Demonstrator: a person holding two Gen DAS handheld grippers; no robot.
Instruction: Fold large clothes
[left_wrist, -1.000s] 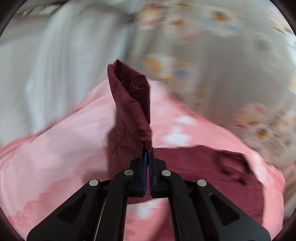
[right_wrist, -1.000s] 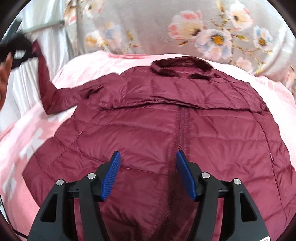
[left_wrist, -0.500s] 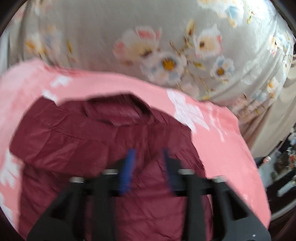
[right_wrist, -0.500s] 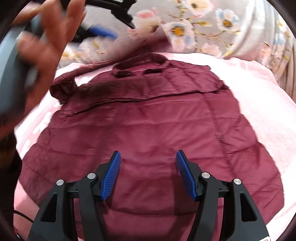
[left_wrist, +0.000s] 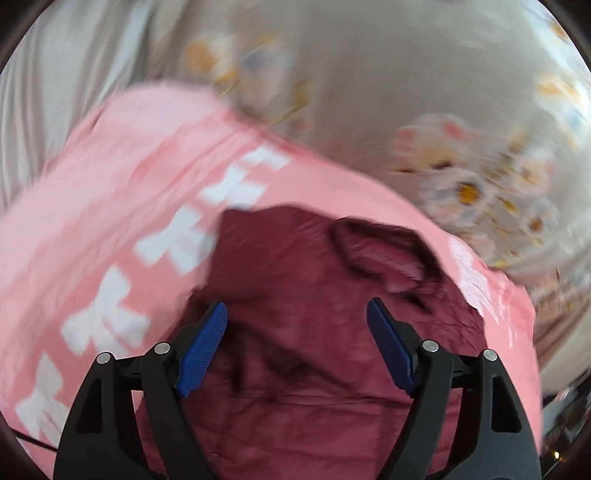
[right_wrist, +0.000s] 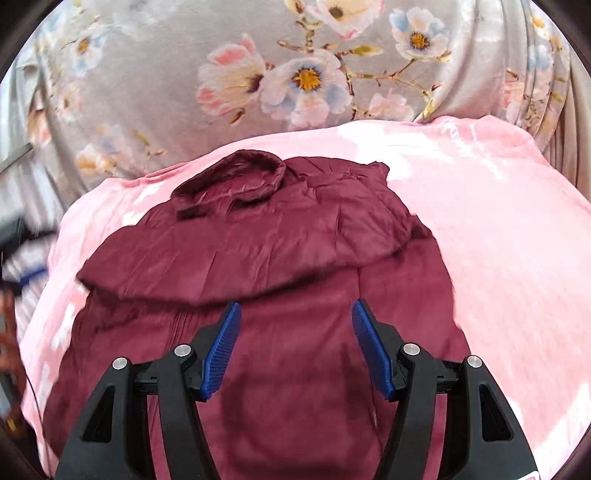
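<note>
A maroon padded jacket (right_wrist: 288, 295) lies flat on a pink blanket (right_wrist: 498, 240), collar (right_wrist: 229, 177) at the far end. Both sleeves are folded across its upper part. My right gripper (right_wrist: 295, 317) is open and empty, hovering above the jacket's middle. In the blurred left wrist view the same jacket (left_wrist: 314, 332) lies below my left gripper (left_wrist: 295, 317), which is open and empty above the jacket near the collar (left_wrist: 380, 254).
A grey floral curtain (right_wrist: 295, 74) hangs behind the far edge of the blanket. The pink blanket with white cross marks (left_wrist: 110, 258) spreads to the left. Dark clutter (right_wrist: 22, 251) sits off the blanket's left side.
My left gripper let go of the sleeve it held raised, laid it across the jacket, opened and pulled back. My right gripper stayed open and shifted over the jacket.
</note>
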